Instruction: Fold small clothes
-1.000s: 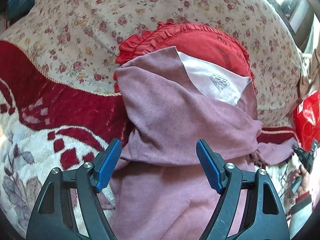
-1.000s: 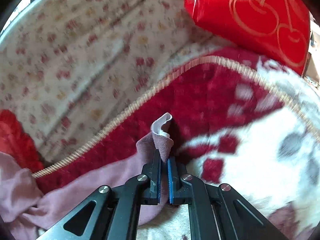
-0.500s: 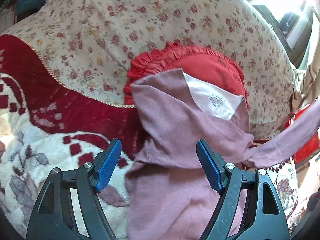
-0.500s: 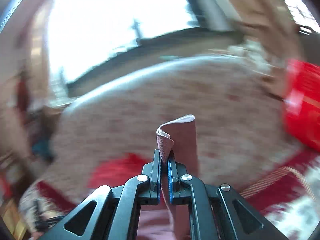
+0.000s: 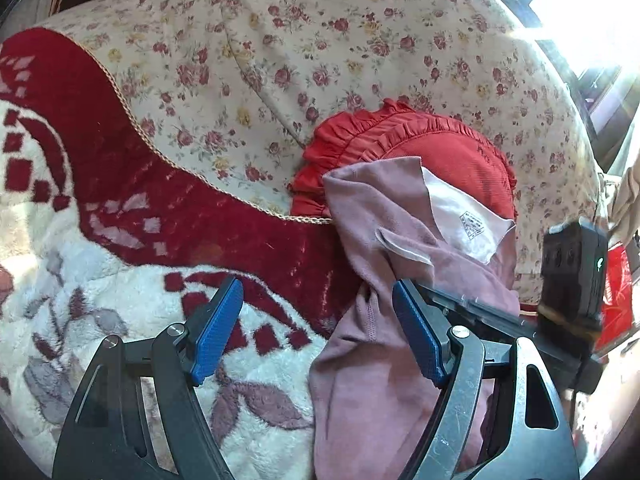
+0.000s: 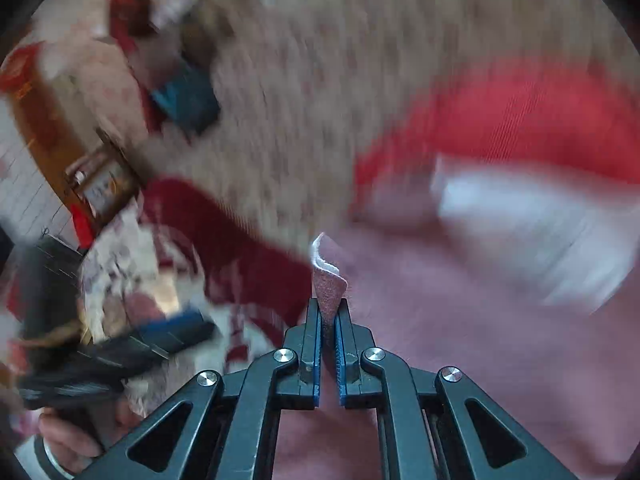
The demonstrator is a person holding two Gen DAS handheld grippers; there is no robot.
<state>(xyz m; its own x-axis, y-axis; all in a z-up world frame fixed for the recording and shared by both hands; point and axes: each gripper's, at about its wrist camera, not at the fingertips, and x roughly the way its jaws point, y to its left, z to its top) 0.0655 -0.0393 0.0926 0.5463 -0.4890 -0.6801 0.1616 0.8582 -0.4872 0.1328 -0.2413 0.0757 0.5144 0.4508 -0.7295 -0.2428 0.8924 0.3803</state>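
Ahead of your left gripper point(image 5: 318, 332) and just to its right lies the dusty-pink soft knit garment point(image 5: 384, 240), its upper part propped on the red ruffled cushion point(image 5: 452, 152) with the white inner lining and label point(image 5: 460, 216) showing at the neck. Your right gripper point(image 6: 329, 312) is clamped on a pink sleeve cuff point(image 6: 328, 280), carried over the garment's body; that view is smeared by motion, so the landing spot is hard to read. Lay the cuff flat across the chest, straight and untwisted, and let go only once the cloth rests on cloth. Your left gripper hangs wide apart, holding nothing, its right finger point(image 5: 416, 338) beside the garment's left edge. Use it to pin that edge, because the knit will likely slide on the fluffy white-and-red patterned blanket point(image 5: 120, 264). Beyond the cushion rises the cream rose-print cover point(image 5: 280, 40); keep the fold clear of it.
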